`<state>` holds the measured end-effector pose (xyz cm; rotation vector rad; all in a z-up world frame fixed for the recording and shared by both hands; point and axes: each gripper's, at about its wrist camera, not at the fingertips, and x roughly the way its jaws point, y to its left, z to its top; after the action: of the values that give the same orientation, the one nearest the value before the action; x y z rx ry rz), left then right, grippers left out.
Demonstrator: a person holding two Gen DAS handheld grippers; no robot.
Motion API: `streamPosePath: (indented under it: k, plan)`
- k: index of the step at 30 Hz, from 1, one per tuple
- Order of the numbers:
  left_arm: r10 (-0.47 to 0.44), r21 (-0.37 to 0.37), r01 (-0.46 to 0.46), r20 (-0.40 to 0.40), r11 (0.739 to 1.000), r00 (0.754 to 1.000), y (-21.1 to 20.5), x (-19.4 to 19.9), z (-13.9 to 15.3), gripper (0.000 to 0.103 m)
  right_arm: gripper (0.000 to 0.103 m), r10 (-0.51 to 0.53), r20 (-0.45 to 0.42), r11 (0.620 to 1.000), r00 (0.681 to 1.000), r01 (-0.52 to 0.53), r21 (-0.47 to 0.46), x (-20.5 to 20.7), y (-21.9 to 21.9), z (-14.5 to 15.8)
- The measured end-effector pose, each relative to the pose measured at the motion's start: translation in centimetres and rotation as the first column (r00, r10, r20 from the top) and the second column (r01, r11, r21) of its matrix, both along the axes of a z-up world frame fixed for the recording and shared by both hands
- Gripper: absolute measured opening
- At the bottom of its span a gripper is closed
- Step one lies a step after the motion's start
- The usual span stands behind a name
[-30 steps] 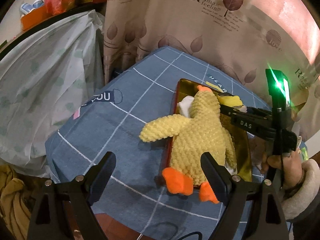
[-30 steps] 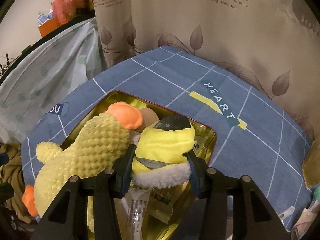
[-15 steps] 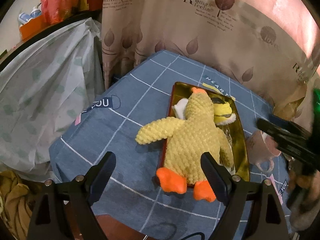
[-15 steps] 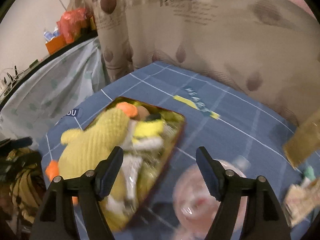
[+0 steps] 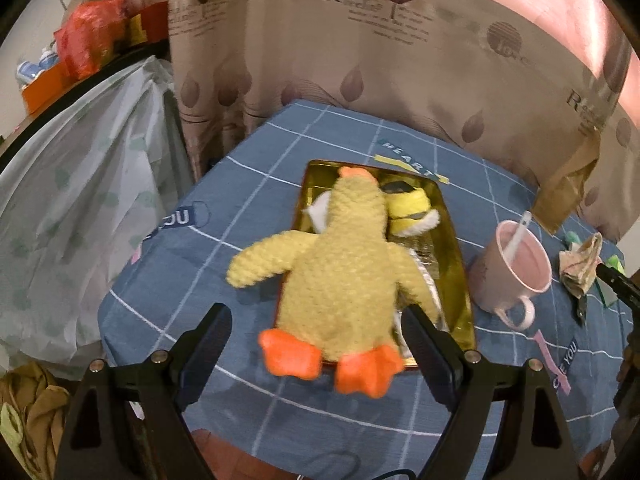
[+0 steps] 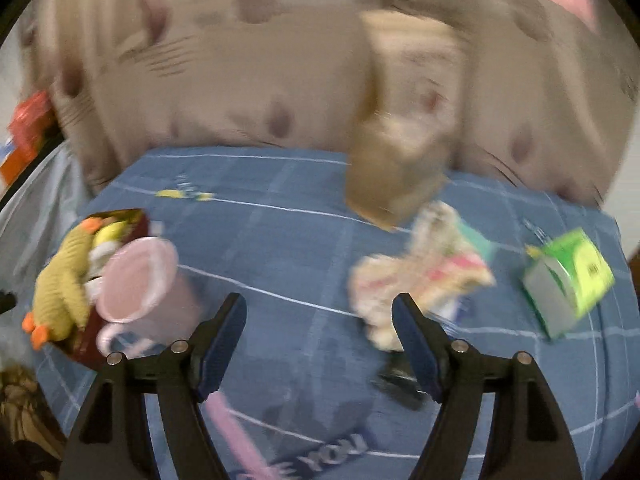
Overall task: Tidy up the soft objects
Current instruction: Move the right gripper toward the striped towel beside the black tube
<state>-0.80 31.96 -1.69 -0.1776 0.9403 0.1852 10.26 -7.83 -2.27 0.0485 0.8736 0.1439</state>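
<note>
Presently the left gripper (image 5: 316, 340) hangs above the near edge of the table, jaws spread wide with nothing pinched; the feet of the plush duck (image 5: 340, 276) show in the gap between the fingers, but the pads stand clear of it. Right gripper (image 6: 320, 332) likewise spread and empty, only blue cloth between its fingers (image 6: 416, 340); its view is heavily smeared.

Duck lies face down, head toward the curtain, body along the gold tray (image 5: 456, 248), orange feet hanging over the tray's near rim, one wing out over the tablecloth (image 5: 240, 200). Small yellow plush (image 5: 408, 206) sits in the tray just beside the duck's head, on its right in the left wrist view. Something white shows on the other side of the head; cannot tell what.

Pink mug (image 5: 516, 268) with a white spoon stands just right of the tray, handle toward the camera. Beyond it a crumpled patterned bundle (image 6: 424, 276), close ahead of the right gripper's right finger. Green box (image 6: 568, 280) farther right, near the table edge. Brown paper bag (image 6: 396, 184) against the leaf-print curtain (image 5: 400, 60).
</note>
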Motion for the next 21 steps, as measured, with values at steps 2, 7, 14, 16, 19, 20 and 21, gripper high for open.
streamPosePath:
  k: [2, 7, 14, 16, 19, 20, 21]
  plan:
    - [-0.020, 0.013, 0.020, -0.007, 1.000, 1.000, -1.1, 0.4, 0.1, 0.089, 0.073, -0.036, -0.016, 0.999, 0.999, 0.036, 0.010, 0.7, -1.3, -0.9]
    - [-0.054, 0.032, 0.055, -0.016, 0.998, 0.998, -3.0, 1.2, 0.5, 0.089, 0.073, -0.114, -0.036, 0.993, 0.993, 0.116, 0.038, 3.1, -4.0, -2.5]
    - [-0.074, 0.055, 0.076, -0.039, 0.996, 0.997, -4.9, 2.4, 0.7, 0.089, 0.073, -0.198, -0.075, 0.980, 0.977, 0.197, -0.023, 7.0, -4.6, -4.9]
    - [-0.072, 0.062, 0.075, -0.049, 0.995, 0.996, -5.2, 2.7, 0.7, 0.089, 0.071, -0.203, -0.079, 0.979, 0.976, 0.201, -0.040, 7.5, -4.6, -5.6]
    - [-0.077, 0.070, 0.081, -0.054, 0.994, 0.996, -5.7, 2.9, 0.8, 0.089, 0.039, -0.193, -0.052, 0.979, 0.980, 0.189, -0.075, 7.4, -4.3, -5.8]
    - [-0.081, 0.072, 0.085, -0.055, 0.994, 0.995, -5.9, 3.0, 0.8, 0.089, 0.034, -0.179, -0.050, 0.982, 0.983, 0.175, -0.066, 7.3, -4.3, -5.8]
    - [-0.085, 0.074, 0.089, -0.055, 0.993, 0.995, -6.1, 3.1, 0.9, 0.089, 0.032, -0.168, -0.048, 0.985, 0.985, 0.166, -0.047, 7.2, -4.4, -5.7]
